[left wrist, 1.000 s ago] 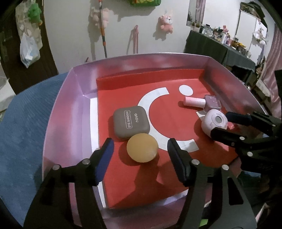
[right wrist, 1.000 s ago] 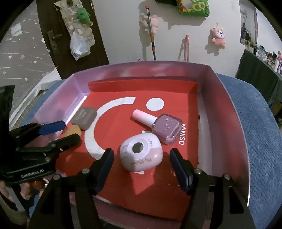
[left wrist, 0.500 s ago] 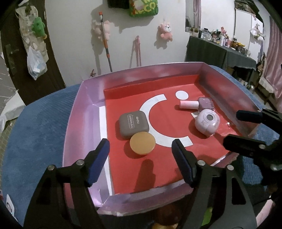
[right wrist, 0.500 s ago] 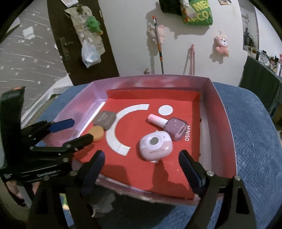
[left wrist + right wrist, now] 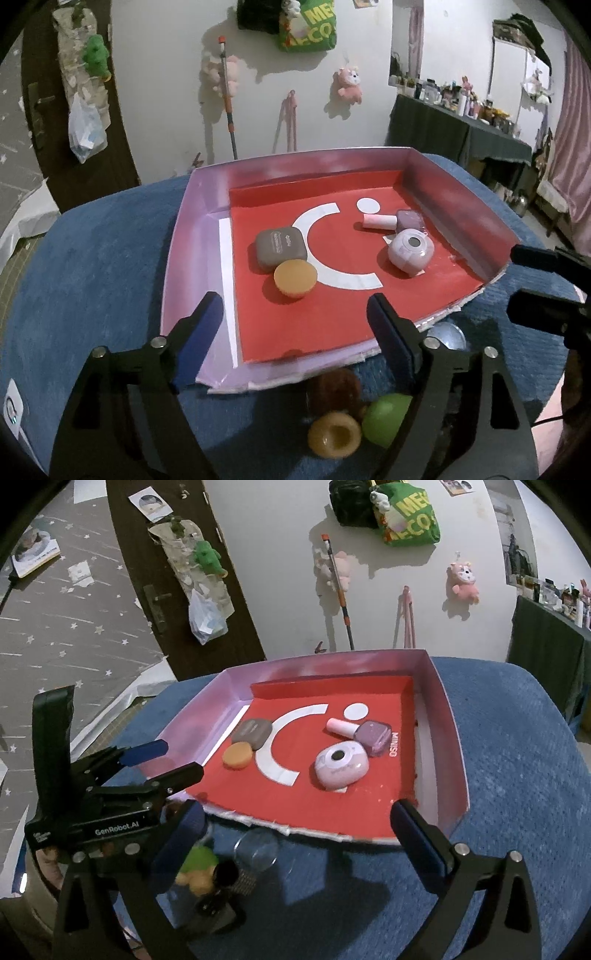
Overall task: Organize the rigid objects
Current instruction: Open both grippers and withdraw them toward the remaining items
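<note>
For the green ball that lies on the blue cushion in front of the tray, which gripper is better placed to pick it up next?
Probably the left gripper. The green ball lies just below its open, empty jaws, slightly toward its right finger. From the right gripper, also open and empty, the ball sits behind its left finger, off its line.

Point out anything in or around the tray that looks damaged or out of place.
The tray's near edge is ragged and torn, with no wall there, unlike its other three sides. The nail polish bottle lies on its side. Several small things sit outside the tray on the blue cushion.
</note>
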### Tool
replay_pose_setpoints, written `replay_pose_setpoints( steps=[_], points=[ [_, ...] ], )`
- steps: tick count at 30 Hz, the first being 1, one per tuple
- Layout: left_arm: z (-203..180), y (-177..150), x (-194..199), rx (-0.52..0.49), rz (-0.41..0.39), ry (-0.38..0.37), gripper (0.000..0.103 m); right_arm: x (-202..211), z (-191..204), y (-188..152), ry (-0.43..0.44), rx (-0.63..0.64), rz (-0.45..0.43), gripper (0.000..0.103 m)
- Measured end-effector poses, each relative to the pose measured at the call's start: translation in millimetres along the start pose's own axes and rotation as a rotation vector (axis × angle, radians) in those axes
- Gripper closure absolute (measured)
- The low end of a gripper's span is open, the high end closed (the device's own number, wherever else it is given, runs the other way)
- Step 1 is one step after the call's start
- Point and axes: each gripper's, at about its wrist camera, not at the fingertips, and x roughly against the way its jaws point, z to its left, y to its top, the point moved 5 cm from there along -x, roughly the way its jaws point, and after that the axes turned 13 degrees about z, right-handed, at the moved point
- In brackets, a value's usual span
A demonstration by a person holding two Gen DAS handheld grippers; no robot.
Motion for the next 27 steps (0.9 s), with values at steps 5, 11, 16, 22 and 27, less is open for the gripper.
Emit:
replay_pose_setpoints(
  steps=[5,11,16,22,27],
  points=[
    [2.9,-15.1,3.4,0.043,0.028,-0.05,0.022,7.9,5.0,-14.7,0.021,-0.005,-0.006,0.0],
    [5.4,-33.3,10.1,0.078,0.026,-0.015,0.022,12.6,12.3,-35.9,-0.032,0.01,-0.009,0.0],
    [7.7,-50.5,12.8,0.113,0.031,-0.054,0.014,11.5,22.8,-55.6,-0.07,0.039,0.001,0.0],
    [7.0,-65.2,16.9,0.132,0.033,-0.065,0.011,7.6,31.5,-74.8,-0.088,0.053,0.016,0.0],
    [2.9,-77.1,17.2,0.125,0.039,-0.056,0.005,5.1,34.1,-85.5,-0.109,0.051,0.014,0.0]
  ],
)
